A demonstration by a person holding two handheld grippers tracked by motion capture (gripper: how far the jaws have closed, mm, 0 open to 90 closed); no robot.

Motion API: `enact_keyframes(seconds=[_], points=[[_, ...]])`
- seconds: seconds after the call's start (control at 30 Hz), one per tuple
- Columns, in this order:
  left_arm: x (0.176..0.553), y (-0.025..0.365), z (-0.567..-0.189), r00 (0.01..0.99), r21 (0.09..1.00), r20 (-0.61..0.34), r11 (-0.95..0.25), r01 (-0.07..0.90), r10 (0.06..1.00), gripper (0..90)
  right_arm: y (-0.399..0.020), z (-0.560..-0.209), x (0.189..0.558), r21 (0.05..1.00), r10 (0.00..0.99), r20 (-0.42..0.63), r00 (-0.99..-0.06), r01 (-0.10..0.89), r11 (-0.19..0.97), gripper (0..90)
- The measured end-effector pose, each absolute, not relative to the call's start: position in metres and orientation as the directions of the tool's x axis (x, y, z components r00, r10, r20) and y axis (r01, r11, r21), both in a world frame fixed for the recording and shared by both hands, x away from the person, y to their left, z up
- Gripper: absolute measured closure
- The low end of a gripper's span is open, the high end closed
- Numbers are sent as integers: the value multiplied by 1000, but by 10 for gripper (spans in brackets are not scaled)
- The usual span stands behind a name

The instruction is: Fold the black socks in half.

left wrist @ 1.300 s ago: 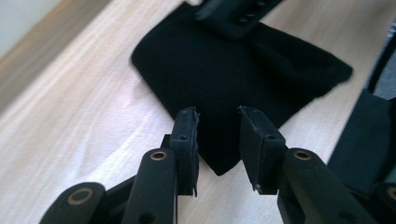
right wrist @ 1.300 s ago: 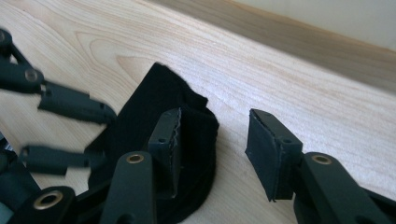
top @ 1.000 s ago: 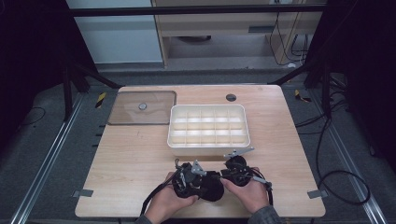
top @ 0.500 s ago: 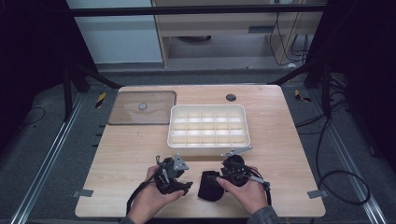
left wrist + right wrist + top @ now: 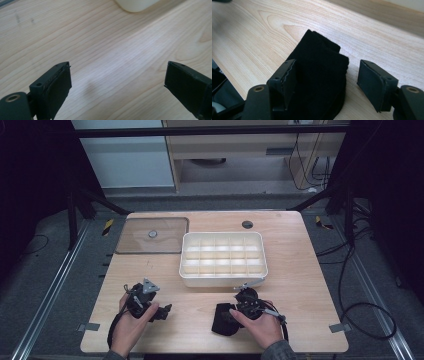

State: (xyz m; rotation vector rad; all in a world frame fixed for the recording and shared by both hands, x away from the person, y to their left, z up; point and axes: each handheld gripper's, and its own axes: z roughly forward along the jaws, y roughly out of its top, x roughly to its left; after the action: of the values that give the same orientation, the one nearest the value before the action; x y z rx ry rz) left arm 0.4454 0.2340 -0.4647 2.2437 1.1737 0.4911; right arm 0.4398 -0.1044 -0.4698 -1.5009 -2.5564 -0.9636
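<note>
- since a second ago, left gripper (image 5: 162,310) has slid left, away from the black cloth (image 5: 223,319); jaws just opened — nothing between them.
- right gripper (image 5: 327,82) released, straddling the cloth on the table (image 5: 300,270).

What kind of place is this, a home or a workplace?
Most likely a lab or test workstation, not a home. A plain wooden table stands inside a dark metal frame, loose cables trail over the grey floor, and a person works with a hand-held gripper beside a white compartment tray.
</note>
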Motion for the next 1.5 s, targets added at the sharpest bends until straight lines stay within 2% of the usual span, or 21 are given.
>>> enact_keyframes(seconds=[0.33,0.53,0.6,0.67,0.8,0.93,1.17,1.5], points=[[448,267,-479,472,644,43,-386,661,880,66,-100,-478,435,482,779,336,-530,807,341,381],[449,286,-489,417,669,-18,-299,681,909,68,-99,-480,432,488,766,350,-539,803,342,425],[448,291,-492,400,676,-32,-275,684,916,70,-99,-481,431,495,757,349,-552,794,351,478],[447,295,-493,395,682,-34,-267,681,918,71,-99,-480,431,497,753,352,-556,793,354,495],[447,295,-495,403,687,-40,-268,676,914,70,-99,-478,429,512,736,353,-577,778,365,629],[448,297,-495,402,686,-59,-255,682,914,67,-99,-477,429,515,725,356,-590,771,375,673],[449,304,-497,393,686,-64,-246,685,917,60,-105,-472,429,521,722,362,-589,771,367,694],[451,308,-504,410,690,-13,-289,664,912,34,-122,-457,433,544,746,324,-582,760,357,694]])
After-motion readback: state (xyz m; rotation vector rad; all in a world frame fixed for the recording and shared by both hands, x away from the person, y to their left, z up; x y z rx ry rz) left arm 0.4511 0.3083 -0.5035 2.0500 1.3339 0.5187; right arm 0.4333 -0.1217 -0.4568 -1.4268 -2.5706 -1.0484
